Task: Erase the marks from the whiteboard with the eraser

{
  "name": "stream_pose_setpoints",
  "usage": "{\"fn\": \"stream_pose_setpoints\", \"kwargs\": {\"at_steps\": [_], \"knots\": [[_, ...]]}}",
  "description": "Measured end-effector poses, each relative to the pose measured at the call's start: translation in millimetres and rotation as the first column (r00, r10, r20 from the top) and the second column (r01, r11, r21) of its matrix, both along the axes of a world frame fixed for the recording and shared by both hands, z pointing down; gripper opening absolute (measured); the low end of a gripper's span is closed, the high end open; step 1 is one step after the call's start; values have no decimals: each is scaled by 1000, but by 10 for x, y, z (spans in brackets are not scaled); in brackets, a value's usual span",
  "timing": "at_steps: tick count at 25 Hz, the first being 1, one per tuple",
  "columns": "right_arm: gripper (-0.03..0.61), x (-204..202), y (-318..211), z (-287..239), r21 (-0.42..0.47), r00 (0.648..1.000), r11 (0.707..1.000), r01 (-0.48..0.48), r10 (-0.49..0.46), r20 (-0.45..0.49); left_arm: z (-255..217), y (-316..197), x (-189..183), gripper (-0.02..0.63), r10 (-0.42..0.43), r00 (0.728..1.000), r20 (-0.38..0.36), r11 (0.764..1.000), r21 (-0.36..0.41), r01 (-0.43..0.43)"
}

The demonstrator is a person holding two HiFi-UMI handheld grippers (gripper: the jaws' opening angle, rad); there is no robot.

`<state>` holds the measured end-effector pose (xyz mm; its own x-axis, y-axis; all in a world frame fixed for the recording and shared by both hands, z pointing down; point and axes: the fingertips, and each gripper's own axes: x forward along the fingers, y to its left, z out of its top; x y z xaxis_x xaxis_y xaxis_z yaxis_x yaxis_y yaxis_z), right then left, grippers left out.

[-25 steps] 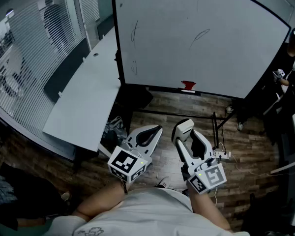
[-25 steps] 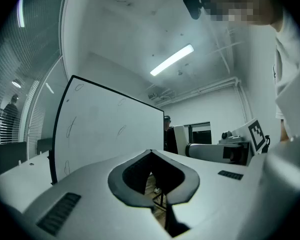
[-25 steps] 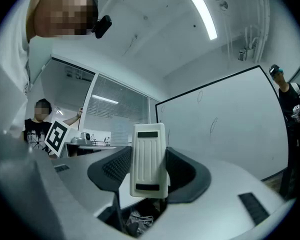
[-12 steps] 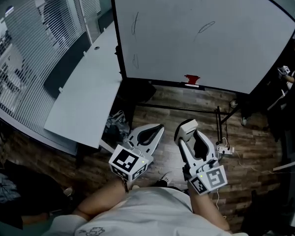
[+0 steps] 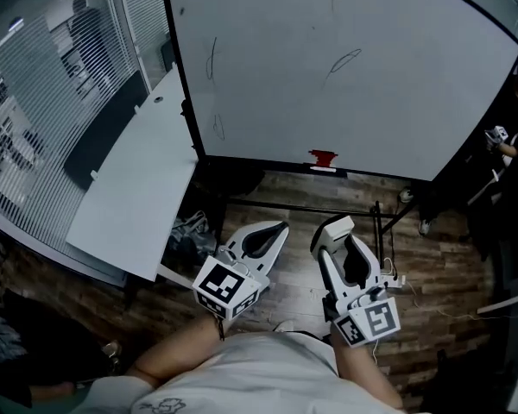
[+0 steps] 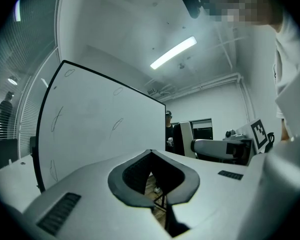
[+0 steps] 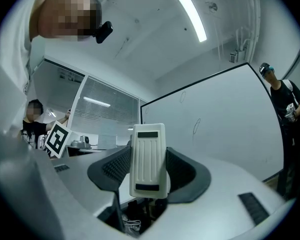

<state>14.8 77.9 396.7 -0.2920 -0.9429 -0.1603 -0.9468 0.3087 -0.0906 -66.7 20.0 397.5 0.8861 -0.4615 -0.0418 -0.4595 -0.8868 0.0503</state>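
The whiteboard (image 5: pixel 345 76) stands ahead on a black frame, with thin dark marks near its left edge (image 5: pixel 211 59) and mid-top (image 5: pixel 344 59). A small red object (image 5: pixel 323 157) sits on its bottom ledge. My right gripper (image 5: pixel 332 229) is shut on a white ribbed eraser (image 7: pixel 148 159), held upright between the pads well short of the board. My left gripper (image 5: pixel 272 228) hangs beside it, shut with nothing between its jaws. The left gripper view shows the whiteboard (image 6: pixel 90 129) with its marks beyond the closed left gripper (image 6: pixel 151 154). The right gripper view shows the whiteboard (image 7: pixel 225 129) to the right.
A long white desk (image 5: pixel 134 188) runs along the left beside a glass wall with blinds. The board's black stand bar (image 5: pixel 328 207) crosses the wood floor, with cables (image 5: pixel 388 274) by its foot. A person (image 5: pixel 509 136) stands at the right edge. A bag (image 5: pixel 190 231) lies under the desk.
The whiteboard has shifted left and looks slightly larger in the head view. Both grippers keep their grip states and stay low in front of me.
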Motion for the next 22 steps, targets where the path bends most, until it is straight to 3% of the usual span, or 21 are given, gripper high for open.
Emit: {"fn": "stream_pose_setpoints", "kwargs": {"at_steps": [9,14,18,22], "knots": [[230,670,-252,-171,6,1000,1000,24,-24,-9,-245,-270,621,6,-18,1000,-1,999,33,18],[230,805,-334,-123,-1,999,1000,22,-22,-32,-216,-384,750,6,-17,1000,10,999,29,16],[230,867,-473,-81,-22,999,999,33,-32,21,-206,-545,817,6,-6,1000,24,999,33,5],[230,955,-646,-100,-18,1000,1000,12,-12,14,-205,-758,909,6,16,1000,9,1000,25,-17]]}}
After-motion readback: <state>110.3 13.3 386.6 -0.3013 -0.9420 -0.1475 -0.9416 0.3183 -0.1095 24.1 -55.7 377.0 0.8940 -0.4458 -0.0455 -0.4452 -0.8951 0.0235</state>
